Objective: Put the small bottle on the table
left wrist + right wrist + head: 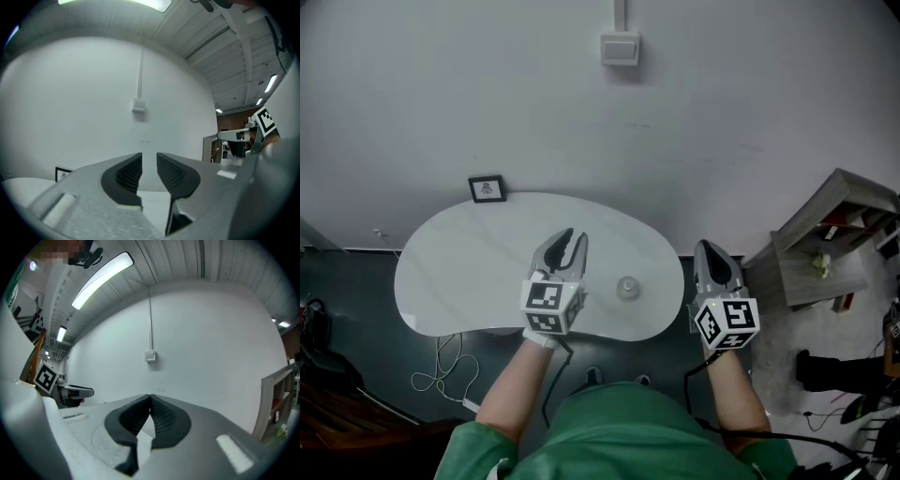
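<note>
The small bottle [627, 287] stood on the white table [450, 272], just right of the left gripper [574, 240] — its jaws drawn all but together, empty. The right gripper [712, 253] hung past the table's edge, jaws closed on nothing.

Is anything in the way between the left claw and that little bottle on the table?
Nothing visible. The small bottle stands on the white table, just right of the left gripper, with only bare tabletop between them. The small picture frame sits off at the back edge.

Left gripper [570, 240] closed and empty, right gripper [712, 251] closed, fingers [164, 417] touching, both held forward
</note>
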`<state>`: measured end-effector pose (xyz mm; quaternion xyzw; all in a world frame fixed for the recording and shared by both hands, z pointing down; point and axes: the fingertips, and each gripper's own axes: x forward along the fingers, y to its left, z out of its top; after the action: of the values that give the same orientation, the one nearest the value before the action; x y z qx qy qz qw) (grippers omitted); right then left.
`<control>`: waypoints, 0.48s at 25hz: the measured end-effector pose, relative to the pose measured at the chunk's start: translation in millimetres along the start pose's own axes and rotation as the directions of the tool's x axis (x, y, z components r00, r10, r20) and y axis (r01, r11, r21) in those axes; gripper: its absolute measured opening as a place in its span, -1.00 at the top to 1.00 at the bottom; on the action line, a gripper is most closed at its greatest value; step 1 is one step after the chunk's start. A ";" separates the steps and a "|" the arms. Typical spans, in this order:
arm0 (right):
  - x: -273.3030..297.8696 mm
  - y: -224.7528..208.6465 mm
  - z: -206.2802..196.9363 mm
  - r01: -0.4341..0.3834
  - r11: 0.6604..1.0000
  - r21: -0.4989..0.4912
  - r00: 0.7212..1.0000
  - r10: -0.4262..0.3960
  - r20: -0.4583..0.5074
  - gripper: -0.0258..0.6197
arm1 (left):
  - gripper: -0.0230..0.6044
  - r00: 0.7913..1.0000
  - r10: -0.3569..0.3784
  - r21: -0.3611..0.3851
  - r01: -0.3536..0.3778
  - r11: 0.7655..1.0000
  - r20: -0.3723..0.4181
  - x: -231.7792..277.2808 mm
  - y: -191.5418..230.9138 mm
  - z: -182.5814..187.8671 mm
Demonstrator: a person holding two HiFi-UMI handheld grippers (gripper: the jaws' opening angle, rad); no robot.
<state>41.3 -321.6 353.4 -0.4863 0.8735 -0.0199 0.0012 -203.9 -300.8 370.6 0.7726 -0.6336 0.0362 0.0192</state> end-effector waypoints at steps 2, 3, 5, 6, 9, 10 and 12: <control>0.4 1.1 4.2 -0.003 1.000 0.002 1.000 0.003 0.019 0.92 | 0.59 1.000 0.009 0.004 -0.009 1.000 0.009 -2.5 1.8 5.8; 1.0 1.2 6.1 -0.002 1.000 0.001 1.000 0.002 0.030 0.92 | 0.59 1.000 0.012 0.007 -0.012 1.000 0.012 -2.8 1.9 7.6; 2.5 1.2 7.7 0.001 1.000 -0.002 0.999 0.000 0.040 0.92 | 0.59 1.000 0.017 0.007 -0.017 1.000 0.009 -2.7 2.2 7.2; 2.1 1.7 7.2 -0.001 1.000 -0.007 0.999 0.001 0.037 0.92 | 0.59 1.000 0.022 0.001 -0.022 1.000 0.002 -3.4 2.4 4.5; -1.5 2.4 7.4 -0.009 0.999 -0.033 1.000 0.010 0.027 0.92 | 0.59 0.999 0.040 -0.031 -0.041 0.999 -0.024 -7.3 3.8 -4.2; -1.8 1.4 8.6 -0.010 0.999 -0.037 1.000 0.011 0.029 0.92 | 0.59 0.999 0.045 -0.036 -0.046 0.998 -0.028 -8.0 4.2 -4.5; -2.5 -1.7 10.8 -0.011 0.999 -0.035 0.999 0.012 0.035 0.92 | 0.59 0.998 0.053 -0.037 -0.055 0.998 -0.033 -8.8 4.3 -3.1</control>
<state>44.3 -320.7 342.6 -0.4814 0.8765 0.0038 0.0085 -209.9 -292.8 372.9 0.7540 -0.6544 0.0373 0.0429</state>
